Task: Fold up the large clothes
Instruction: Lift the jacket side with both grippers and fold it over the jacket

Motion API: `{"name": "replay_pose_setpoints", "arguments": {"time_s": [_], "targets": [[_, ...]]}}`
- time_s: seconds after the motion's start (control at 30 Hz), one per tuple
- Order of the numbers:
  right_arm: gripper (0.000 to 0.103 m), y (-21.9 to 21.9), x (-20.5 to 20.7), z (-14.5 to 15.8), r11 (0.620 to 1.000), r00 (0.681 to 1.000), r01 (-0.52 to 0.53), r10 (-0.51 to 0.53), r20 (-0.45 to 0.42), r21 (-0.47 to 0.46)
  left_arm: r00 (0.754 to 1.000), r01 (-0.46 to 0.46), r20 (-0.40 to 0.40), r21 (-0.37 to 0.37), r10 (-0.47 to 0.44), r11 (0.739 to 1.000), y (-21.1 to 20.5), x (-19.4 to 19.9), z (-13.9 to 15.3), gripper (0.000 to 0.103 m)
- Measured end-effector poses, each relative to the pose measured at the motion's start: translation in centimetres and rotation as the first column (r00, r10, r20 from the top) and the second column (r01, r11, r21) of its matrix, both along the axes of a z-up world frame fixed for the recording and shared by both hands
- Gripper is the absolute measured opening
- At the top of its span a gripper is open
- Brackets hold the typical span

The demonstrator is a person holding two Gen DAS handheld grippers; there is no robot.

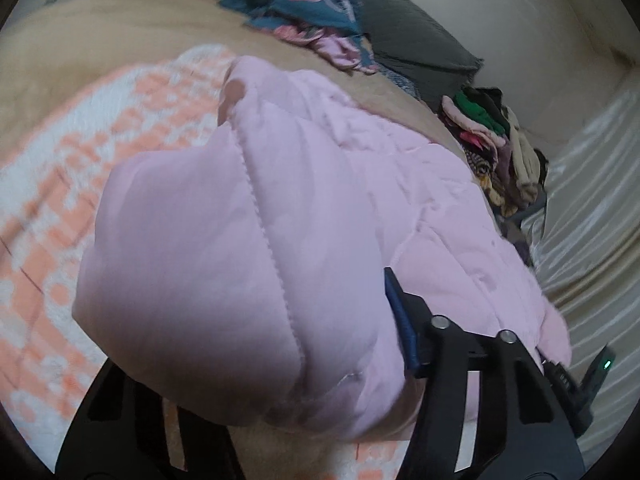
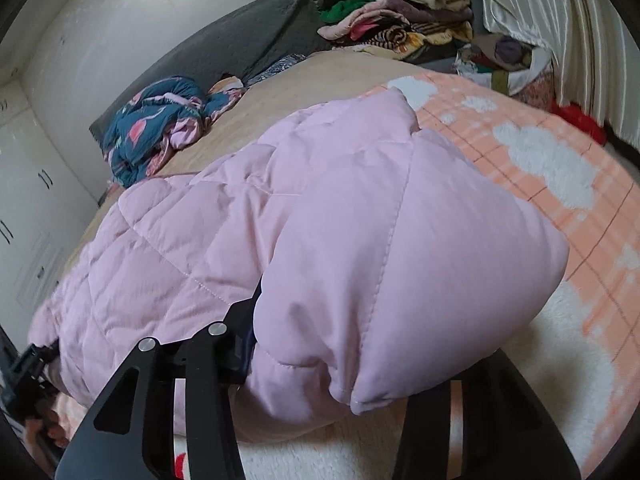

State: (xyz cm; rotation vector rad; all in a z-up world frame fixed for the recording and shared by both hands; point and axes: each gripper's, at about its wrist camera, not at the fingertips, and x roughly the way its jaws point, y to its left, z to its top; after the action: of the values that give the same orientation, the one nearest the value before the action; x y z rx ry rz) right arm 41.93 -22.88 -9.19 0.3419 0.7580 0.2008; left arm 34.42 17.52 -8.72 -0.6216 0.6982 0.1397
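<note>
Left gripper point(image 1: 248, 340) clamped on the pink jacket's point(image 1: 320, 200) puffy edge, right gripper point(image 2: 352, 344) pinching its other corner, jacket bunched over the orange blanket point(image 2: 540, 184), clothes pile point(image 2: 400, 20) at one o'clock.

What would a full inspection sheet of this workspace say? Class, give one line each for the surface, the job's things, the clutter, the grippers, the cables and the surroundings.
Surface: bed with a peach-and-white blanket over a beige cover.
Job's things: pink quilted jacket, bunched and puffy, lying on the bed.
Clutter: crumpled blue patterned garment; mixed clothes pile; grey pillow.
Grippers: left gripper and right gripper each closed on a fold of the jacket.
Cables: nothing seen.
Surroundings: pale curtain, white cupboard doors, plain wall.
</note>
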Motion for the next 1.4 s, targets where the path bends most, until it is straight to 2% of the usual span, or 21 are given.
{"name": "replay_pose_setpoints", "arguments": {"time_s": [0.2,0.33,0.47,0.7,1.0,1.4], "targets": [[0.037,0.8,-1.3,1.3,0.997,0.999,-0.029,0.031,0.034,-0.072,1.0,0.02,0.015,0.034,-0.021,0.999,-0.3,-0.7,0.8,0.042],[0.034,1.2,-3.4,2.9,0.992,0.994,-0.043,0.055,0.091,-0.122,0.999,0.036,0.03,0.063,-0.038,0.997,-0.5,-1.2,1.8,0.04],[0.033,1.2,-6.2,4.3,0.988,0.988,-0.057,0.077,0.134,-0.146,0.997,0.059,0.04,0.081,-0.063,0.995,-1.0,-3.5,2.7,0.039],[0.033,-0.5,-11.9,5.3,0.989,0.985,-0.061,0.081,0.153,-0.132,0.994,0.092,0.048,0.087,-0.096,0.992,-2.2,-7.9,3.9,0.039],[0.033,-2.4,-18.2,5.3,0.996,0.988,-0.032,0.045,0.15,-0.085,0.992,0.119,0.022,0.109,-0.122,0.987,-3.4,-12.1,4.4,0.039],[0.033,-3.3,-21.2,5.3,0.996,0.988,-0.034,0.045,0.148,-0.08,0.991,0.132,-0.019,0.169,-0.13,0.977,-4.8,-15.1,4.4,0.039]]}}
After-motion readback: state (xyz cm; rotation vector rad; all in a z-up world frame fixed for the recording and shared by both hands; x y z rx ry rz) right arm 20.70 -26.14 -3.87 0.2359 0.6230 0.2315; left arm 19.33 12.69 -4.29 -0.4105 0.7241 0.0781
